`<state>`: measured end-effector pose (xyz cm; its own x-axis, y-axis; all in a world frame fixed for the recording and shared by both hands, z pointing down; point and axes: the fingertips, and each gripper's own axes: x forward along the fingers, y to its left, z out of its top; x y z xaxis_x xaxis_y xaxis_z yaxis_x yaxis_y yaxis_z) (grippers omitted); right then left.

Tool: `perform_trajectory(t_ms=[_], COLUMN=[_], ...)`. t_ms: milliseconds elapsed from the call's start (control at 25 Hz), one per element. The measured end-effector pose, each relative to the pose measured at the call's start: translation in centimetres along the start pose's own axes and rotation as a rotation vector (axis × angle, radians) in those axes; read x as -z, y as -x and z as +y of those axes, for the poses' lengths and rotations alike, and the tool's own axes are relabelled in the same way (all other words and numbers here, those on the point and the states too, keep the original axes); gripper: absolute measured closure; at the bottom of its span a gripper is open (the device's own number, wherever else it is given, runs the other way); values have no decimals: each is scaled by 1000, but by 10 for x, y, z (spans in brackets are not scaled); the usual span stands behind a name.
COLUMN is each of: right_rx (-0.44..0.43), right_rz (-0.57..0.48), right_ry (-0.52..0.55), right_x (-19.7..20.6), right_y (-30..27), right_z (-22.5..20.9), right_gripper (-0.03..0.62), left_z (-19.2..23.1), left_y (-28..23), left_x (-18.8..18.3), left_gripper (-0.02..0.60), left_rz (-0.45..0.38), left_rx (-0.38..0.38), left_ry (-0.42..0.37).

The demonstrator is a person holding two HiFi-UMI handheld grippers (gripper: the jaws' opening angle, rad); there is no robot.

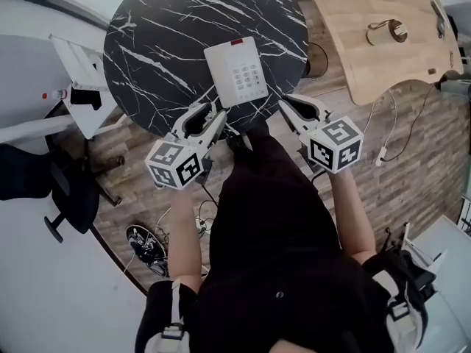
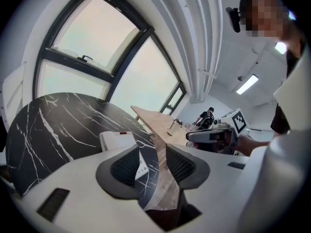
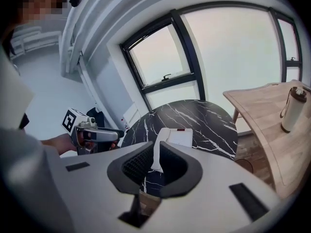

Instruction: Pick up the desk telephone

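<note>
The white desk telephone [image 1: 235, 70] lies flat on the near right part of a round black marble table [image 1: 162, 43], keypad up, with a small red mark at its far end. My left gripper [image 1: 210, 112] hovers at the table's near edge, just short of the phone's near left corner, open with nothing between its jaws. My right gripper [image 1: 291, 103] hovers by the phone's near right corner, shut and empty. In the left gripper view the phone [image 2: 116, 141] lies just beyond the jaws. In the right gripper view the phone [image 3: 181, 137] shows ahead of the closed jaws.
A light wooden table [image 1: 383, 28] with a bottle [image 1: 388, 31] lying on it stands to the right. A white rack [image 1: 77, 79] and a black chair [image 1: 66, 190] are at the left. Cables [image 1: 147, 245] lie on the wood floor. A person [image 2: 208, 115] stands far off.
</note>
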<state>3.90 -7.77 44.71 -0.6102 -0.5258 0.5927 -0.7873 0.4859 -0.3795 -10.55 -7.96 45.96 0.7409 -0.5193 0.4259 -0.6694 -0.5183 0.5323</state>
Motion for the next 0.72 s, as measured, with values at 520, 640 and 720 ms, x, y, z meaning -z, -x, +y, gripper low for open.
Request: perform_trajectory(t_ms=[520, 640, 720], right_rx=[-71, -90, -94], right_rz=[224, 270, 292], right_ry=[-96, -124, -136], right_x=[42, 56, 63], right_y=[-85, -104, -117], right_z=[-59, -65, -69], right_gripper=[406, 340, 316], left_z=[59, 74, 84], left_y=[-53, -64, -71], left_x=[56, 65, 70], left_gripper=[345, 310, 285], left_rz=[183, 213, 231], left_rx=[-102, -129, -147], left_ry=[167, 185, 196])
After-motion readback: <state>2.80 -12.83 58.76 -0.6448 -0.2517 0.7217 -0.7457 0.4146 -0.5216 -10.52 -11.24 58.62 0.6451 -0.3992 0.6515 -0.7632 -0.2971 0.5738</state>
